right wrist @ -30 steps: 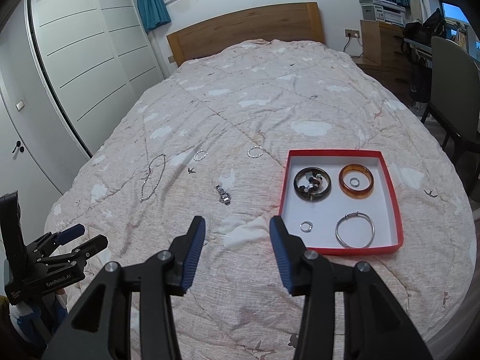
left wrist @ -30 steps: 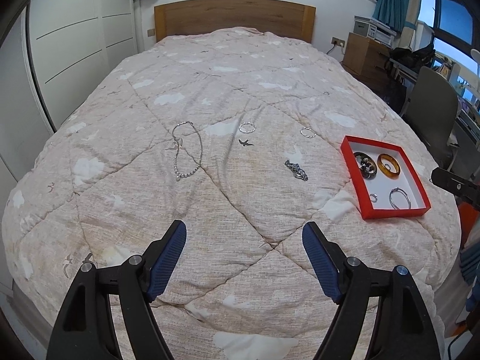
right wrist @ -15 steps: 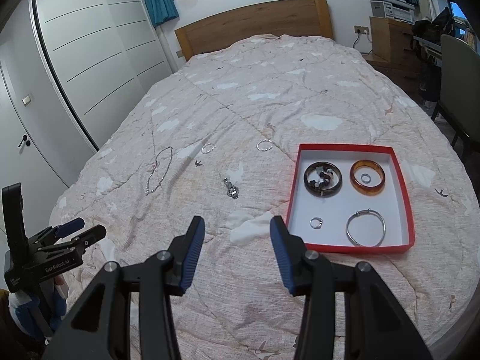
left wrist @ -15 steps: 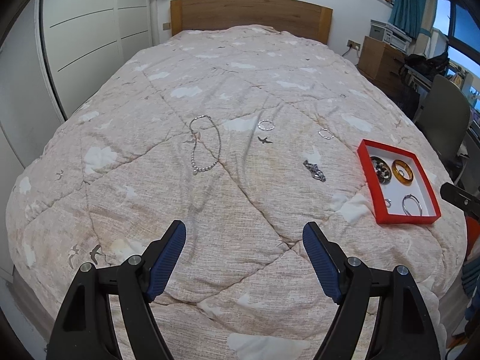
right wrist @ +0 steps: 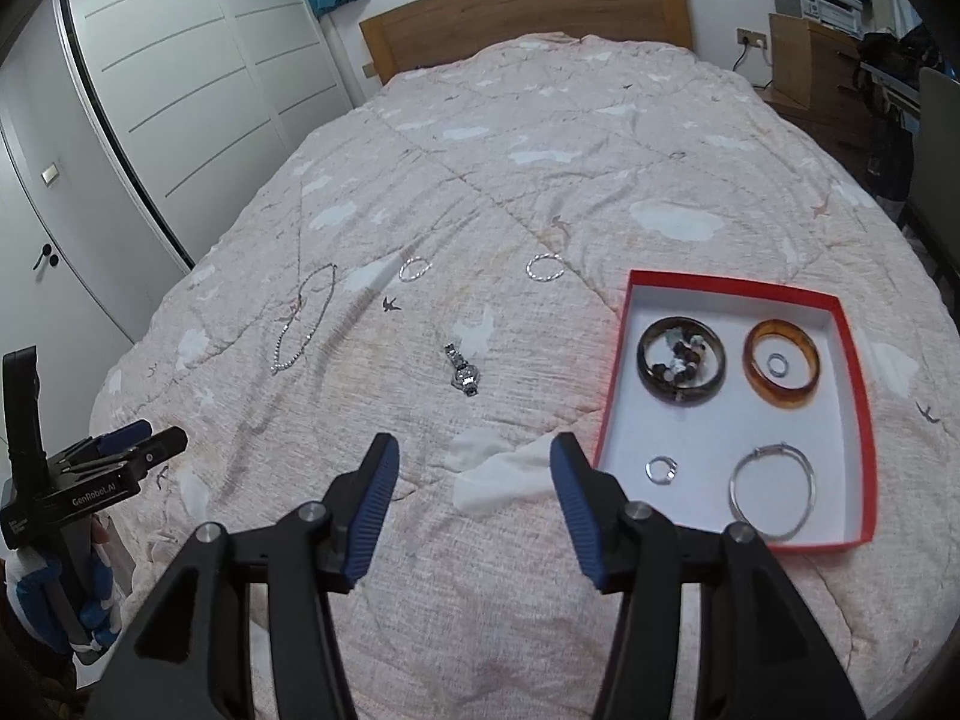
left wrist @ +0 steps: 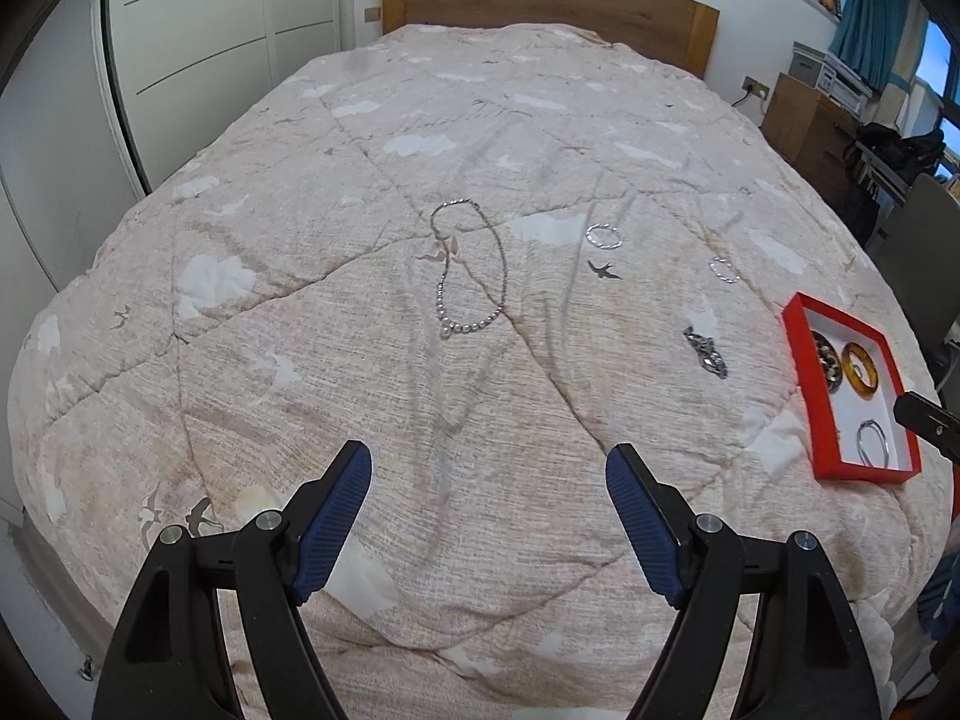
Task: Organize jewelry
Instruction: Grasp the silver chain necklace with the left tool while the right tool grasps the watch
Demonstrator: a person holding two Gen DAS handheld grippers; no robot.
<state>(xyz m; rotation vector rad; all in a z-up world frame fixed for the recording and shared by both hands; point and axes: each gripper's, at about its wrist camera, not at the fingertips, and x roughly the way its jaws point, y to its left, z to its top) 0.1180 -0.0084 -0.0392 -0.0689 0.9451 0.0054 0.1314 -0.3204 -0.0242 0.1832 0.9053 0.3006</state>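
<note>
Right wrist view is showing the shallow red cardboard tray with a white floor (right wrist: 624, 360) lying on the pink quilted bedspread with white cloud prints (right wrist: 540, 150), and it is already holding part of the jewelry: a dark bangle with beads inside it (right wrist: 681, 358), an amber resin bangle (right wrist: 782, 369) with a small ring (right wrist: 777, 364) in its middle, a silver ring (right wrist: 661, 470) and a thin silver wire bangle (right wrist: 772, 493). Four pieces are lying loose on the quilt, well apart from the tray: a long silver bead necklace (left wrist: 471, 273), two small twisted silver hoops (left wrist: 603, 236) (left wrist: 725, 269), and a silver metal wristwatch (right wrist: 462, 370) nearest the tray. So the sorting is looking roughly half done. The right gripper (right wrist: 474, 459) is hovering over bare quilt with its jaws opening and nothing between them; the watch is lying ahead of it. The left gripper (left wrist: 487, 477) is standing wide open and empty, with the necklace ahead of it.
</note>
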